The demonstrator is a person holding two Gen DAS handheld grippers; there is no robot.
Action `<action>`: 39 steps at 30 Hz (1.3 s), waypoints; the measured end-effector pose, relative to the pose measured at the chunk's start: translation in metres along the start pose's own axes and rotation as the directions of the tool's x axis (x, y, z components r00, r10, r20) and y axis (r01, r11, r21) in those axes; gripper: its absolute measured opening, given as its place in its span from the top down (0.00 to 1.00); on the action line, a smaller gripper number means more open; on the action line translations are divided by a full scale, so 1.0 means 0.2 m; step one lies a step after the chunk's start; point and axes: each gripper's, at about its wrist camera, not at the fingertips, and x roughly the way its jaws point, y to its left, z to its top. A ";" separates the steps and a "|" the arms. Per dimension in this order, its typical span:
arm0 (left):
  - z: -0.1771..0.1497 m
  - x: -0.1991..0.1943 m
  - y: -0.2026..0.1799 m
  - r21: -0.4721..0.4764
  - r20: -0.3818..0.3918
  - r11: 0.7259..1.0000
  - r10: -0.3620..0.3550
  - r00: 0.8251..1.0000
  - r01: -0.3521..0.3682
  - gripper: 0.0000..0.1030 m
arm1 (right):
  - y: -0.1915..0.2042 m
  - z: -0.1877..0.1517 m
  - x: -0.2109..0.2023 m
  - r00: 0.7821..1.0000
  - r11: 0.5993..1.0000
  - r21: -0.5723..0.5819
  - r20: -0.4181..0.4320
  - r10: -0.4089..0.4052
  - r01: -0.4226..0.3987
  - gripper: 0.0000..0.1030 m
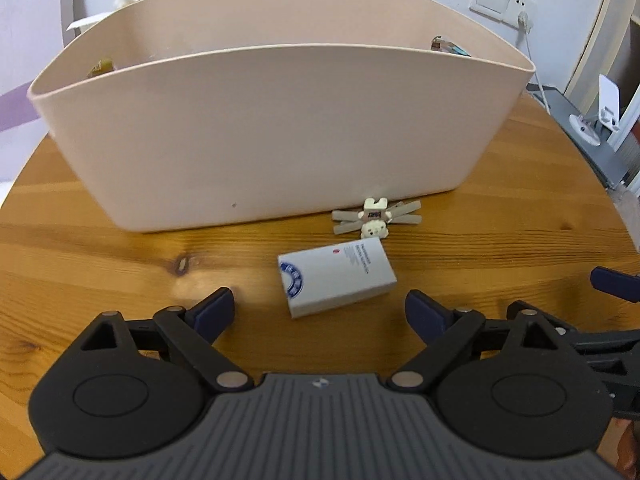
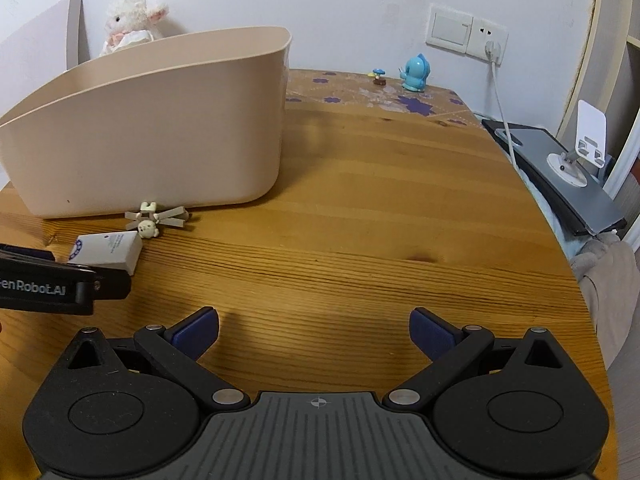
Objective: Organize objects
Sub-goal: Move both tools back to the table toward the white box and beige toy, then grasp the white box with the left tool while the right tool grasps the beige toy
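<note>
The left gripper hovers low over the table with its jaws spread wide and nothing between them; the right gripper is just as wide and just as empty, off to the left one's right over bare wood. Ahead of the left gripper, filling most of its view, stands the bin, a tall beige tub with a few things already inside, only their tops peeking over the rim. Closer in, just ahead of the open jaws and a little right of their centre line, lies the box, white, flat on its side and skewed to the fingers. Beyond the box, right at the foot of the bin, sits the clip, a small bear-shaped piece with spread prongs, near the box but not touching it. The likely next move is a grasp on the box, and its skew is the trouble: closing as aligned now could catch it corner to corner, so it twists or slips out. Pushing forward too far could shove the box into the clip and jam both against the bin wall. The tall rim is another snag on the lift.
</note>
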 end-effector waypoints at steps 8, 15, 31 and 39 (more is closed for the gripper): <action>0.06 0.08 -0.02 -0.017 0.031 0.997 0.072 0.997 -0.072 0.05 | 0.03 0.02 0.07 1.000 1.000 -0.004 -0.014 0.020 -0.020 0.00; 0.06 0.07 0.08 -0.015 0.053 0.996 0.090 0.995 -0.090 0.04 | 0.10 0.06 0.11 0.999 0.999 -0.020 -0.014 0.043 -0.043 0.00; 0.11 0.07 0.36 -0.029 0.079 0.996 0.091 0.993 -0.089 0.10 | 0.37 0.17 0.19 0.996 0.993 -0.070 0.005 0.091 -0.091 0.00; 0.10 0.06 0.46 -0.052 0.104 0.994 0.096 0.990 -0.091 0.15 | 0.47 0.20 0.23 0.995 0.993 -0.072 0.037 0.092 -0.089 0.00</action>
